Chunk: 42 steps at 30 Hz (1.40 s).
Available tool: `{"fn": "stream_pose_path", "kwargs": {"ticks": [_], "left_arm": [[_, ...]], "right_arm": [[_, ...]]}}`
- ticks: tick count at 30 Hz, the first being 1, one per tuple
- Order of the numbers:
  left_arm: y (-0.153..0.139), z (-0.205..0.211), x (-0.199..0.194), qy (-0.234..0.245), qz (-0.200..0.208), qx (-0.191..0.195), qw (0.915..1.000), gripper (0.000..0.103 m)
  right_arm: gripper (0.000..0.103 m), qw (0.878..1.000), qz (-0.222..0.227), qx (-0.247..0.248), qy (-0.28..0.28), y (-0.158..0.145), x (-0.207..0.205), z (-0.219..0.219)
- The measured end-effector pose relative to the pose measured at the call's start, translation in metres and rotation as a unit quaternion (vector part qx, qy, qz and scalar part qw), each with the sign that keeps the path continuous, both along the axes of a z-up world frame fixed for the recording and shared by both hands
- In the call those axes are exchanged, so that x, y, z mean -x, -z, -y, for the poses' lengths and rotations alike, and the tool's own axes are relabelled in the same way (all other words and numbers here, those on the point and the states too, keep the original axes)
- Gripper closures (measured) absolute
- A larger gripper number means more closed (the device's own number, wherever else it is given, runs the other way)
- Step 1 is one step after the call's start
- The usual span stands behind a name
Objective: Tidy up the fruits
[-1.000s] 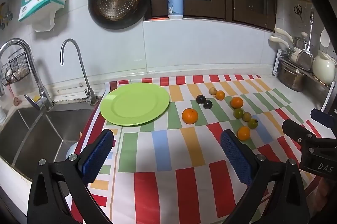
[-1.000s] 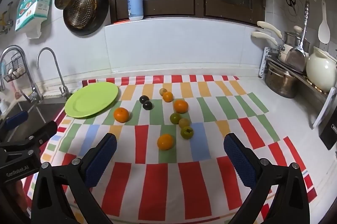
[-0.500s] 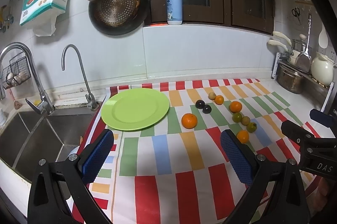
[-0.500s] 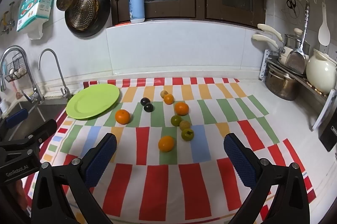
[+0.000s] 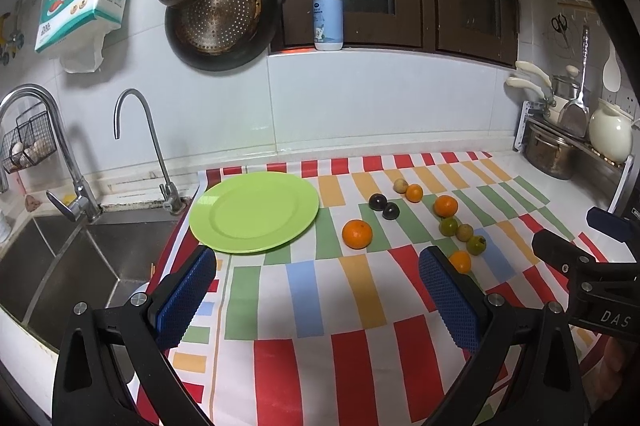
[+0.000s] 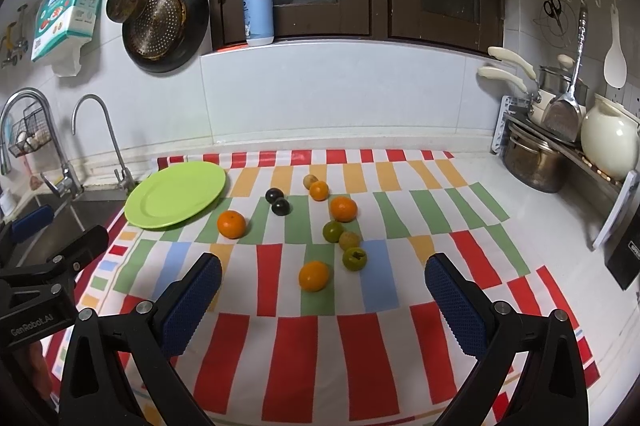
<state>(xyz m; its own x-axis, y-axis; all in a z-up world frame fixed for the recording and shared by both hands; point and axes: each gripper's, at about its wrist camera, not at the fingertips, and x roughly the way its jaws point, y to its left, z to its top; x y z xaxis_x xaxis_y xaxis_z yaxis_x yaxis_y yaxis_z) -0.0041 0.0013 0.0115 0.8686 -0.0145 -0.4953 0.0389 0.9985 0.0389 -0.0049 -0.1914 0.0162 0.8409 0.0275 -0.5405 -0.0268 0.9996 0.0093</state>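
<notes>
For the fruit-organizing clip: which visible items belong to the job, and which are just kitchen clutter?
Belongs to the job:
round green plate
loose oranges, dark plums and green fruits on the striped cloth
open left gripper
open right gripper

Just lying about:
blue-white pump bottle
hanging black pan
cream ceramic jug
steel pot

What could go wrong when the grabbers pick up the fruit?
The green fruits sit bunched with a tan one, so closing on one may nudge the others rolling. The green plate lies beside the sink; a round orange dropped near its rim might roll off.
</notes>
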Motion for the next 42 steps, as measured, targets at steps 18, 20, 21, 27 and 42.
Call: {"fn": "stream_pose_path", "kwargs": {"ticks": [18, 20, 21, 27, 42], "left_arm": [[-0.0013, -0.0015, -0.0047, 0.001, 0.002, 0.0, 1.0, 0.0], [-0.001, -0.0011, -0.0041, 0.0, 0.003, -0.001, 1.0, 0.0], [-0.0013, -0.0012, -0.005, 0.0, 0.003, -0.001, 1.0, 0.0], [-0.001, -0.0016, -0.005, 0.001, 0.003, 0.0, 1.0, 0.0], [0.0011, 0.0001, -0.0068, 0.002, 0.003, -0.001, 1.0, 0.0]], "right_arm": [[0.001, 1.0, 0.001, 0.0, -0.001, -0.0009, -0.003, -0.0003], [0.001, 1.0, 0.001, 0.001, -0.001, -0.0004, -0.0025, -0.0007], [0.001, 1.0, 0.001, 0.001, -0.001, -0.0003, -0.0024, -0.0007], [0.001, 1.0, 0.001, 0.001, -0.001, -0.0005, -0.0031, -0.0007], [0.001, 1.0, 0.0, 0.0, 0.0, 0.0006, -0.0049, -0.0003]]}}
